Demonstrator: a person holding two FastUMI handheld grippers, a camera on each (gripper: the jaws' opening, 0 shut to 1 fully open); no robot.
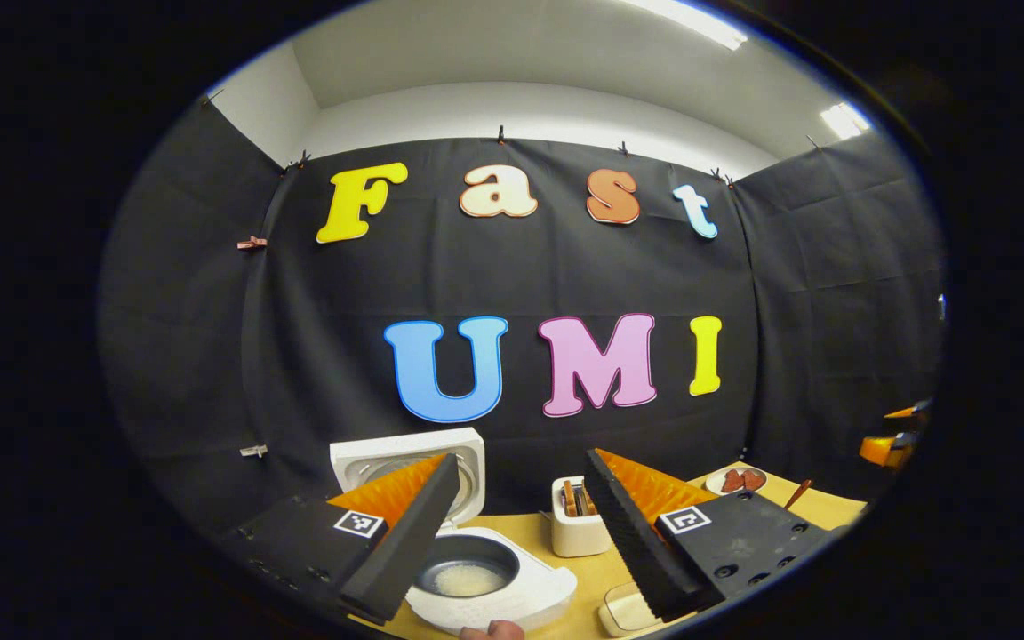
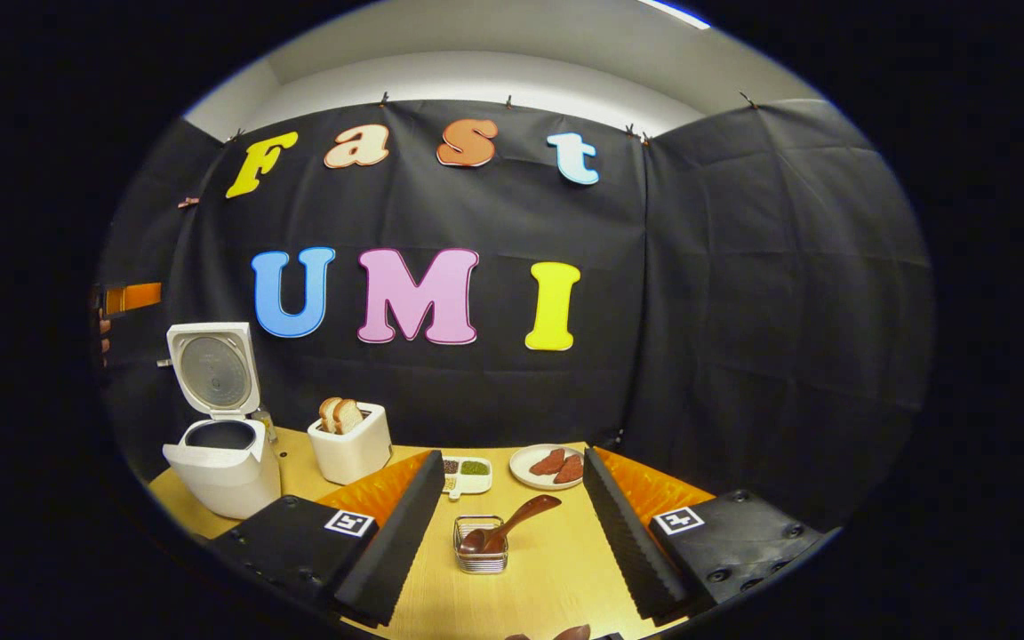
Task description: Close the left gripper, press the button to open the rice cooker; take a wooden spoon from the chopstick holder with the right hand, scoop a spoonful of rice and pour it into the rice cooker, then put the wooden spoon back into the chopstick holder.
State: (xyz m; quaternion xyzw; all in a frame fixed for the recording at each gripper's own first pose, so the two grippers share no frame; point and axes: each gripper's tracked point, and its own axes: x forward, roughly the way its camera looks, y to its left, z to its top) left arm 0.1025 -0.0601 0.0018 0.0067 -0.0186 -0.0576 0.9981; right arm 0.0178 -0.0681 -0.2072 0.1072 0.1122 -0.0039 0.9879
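White rice cooker (image 2: pixel 223 467) at the bench's (image 2: pixel 548 569) left edge, lid up, pale rice in its dark pot. Brown wooden spoon (image 2: pixel 512 520) in the small wire chopstick holder (image 2: pixel 481 547) near the front edge, bowl down, long axis leaning, handle pointing up and right. Right gripper (image 2: pixel 512 533) spread wide, empty, framing the holder; left gripper (image 1: pixel 512 542) equally wide, empty, above the cooker. Task apparently at its close; if the spoon needs regrasping, best taken across mid-handle, lifted along its lean.
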